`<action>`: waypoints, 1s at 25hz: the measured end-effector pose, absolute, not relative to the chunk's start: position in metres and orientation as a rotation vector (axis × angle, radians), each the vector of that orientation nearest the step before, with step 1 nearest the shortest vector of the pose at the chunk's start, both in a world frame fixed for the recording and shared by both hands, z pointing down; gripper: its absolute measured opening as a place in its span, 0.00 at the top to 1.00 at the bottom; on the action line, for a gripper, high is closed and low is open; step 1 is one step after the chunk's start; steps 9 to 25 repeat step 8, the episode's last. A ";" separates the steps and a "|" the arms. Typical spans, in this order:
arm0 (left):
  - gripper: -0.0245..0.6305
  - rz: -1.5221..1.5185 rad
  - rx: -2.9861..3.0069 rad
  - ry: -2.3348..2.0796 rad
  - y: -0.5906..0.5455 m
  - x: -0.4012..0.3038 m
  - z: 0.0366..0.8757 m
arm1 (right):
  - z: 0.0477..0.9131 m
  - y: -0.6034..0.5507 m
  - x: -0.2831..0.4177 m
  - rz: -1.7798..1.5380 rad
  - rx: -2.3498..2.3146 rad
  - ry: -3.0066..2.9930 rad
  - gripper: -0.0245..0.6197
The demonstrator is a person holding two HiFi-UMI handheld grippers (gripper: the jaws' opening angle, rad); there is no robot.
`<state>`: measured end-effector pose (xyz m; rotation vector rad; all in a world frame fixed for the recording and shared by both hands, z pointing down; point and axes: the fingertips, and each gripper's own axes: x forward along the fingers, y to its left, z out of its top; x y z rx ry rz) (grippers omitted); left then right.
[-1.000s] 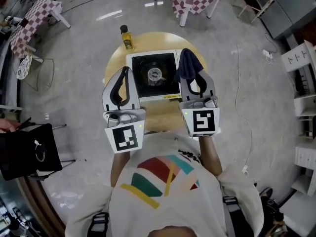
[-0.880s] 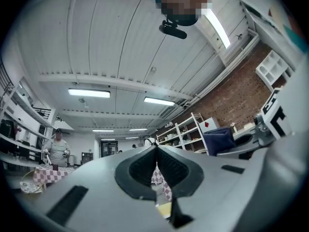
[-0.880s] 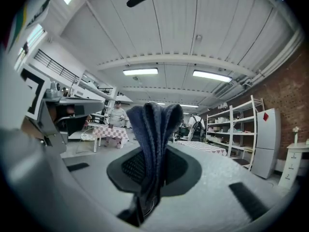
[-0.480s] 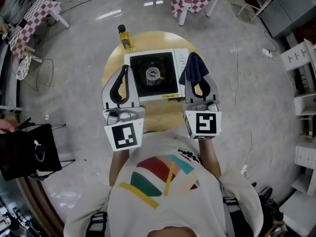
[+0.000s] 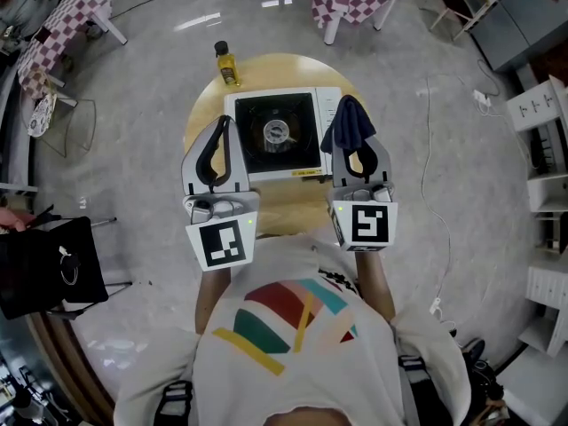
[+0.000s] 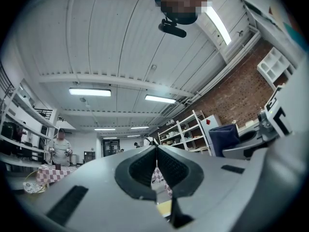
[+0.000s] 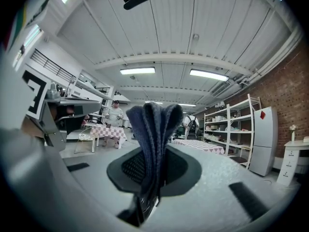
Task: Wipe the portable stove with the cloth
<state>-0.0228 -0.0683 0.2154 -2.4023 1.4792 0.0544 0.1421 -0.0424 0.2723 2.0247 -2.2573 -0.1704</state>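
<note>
A white portable stove (image 5: 277, 135) with a black top and round burner sits on a small round wooden table (image 5: 266, 207) in the head view. My right gripper (image 5: 349, 138) is shut on a dark blue cloth (image 5: 347, 121), held up beside the stove's right edge. In the right gripper view the folded cloth (image 7: 152, 134) stands up between the jaws, which point level across the room. My left gripper (image 5: 219, 142) hangs over the stove's left edge, shut with nothing in it. In the left gripper view its pads (image 6: 145, 167) meet, and the jaws point upward into the room.
A small bottle of yellow liquid (image 5: 227, 65) stands at the table's far edge behind the stove. Tables with checked cloths (image 5: 60, 29) stand on the grey floor farther off. A black bag (image 5: 44, 269) lies at the left. Shelving lines the right side.
My right gripper has carried the cloth from over the stove's right part to just past its right edge. The left gripper has barely moved.
</note>
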 end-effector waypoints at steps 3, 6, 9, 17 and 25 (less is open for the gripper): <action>0.95 0.055 -2.400 1.484 -0.069 -0.024 0.215 | 0.272 -0.044 0.139 -0.175 2.011 -2.273 0.92; 0.95 0.048 -2.398 1.486 -0.069 -0.025 0.215 | 0.269 -0.044 0.138 -0.177 2.017 -2.278 0.92; 0.95 0.045 -2.396 1.487 -0.068 -0.026 0.215 | 0.271 -0.043 0.139 -0.174 2.020 -2.272 0.92; 0.95 0.045 -2.396 1.487 -0.068 -0.026 0.215 | 0.271 -0.043 0.139 -0.174 2.020 -2.272 0.92; 0.95 0.045 -2.396 1.487 -0.068 -0.026 0.215 | 0.271 -0.043 0.139 -0.174 2.020 -2.272 0.92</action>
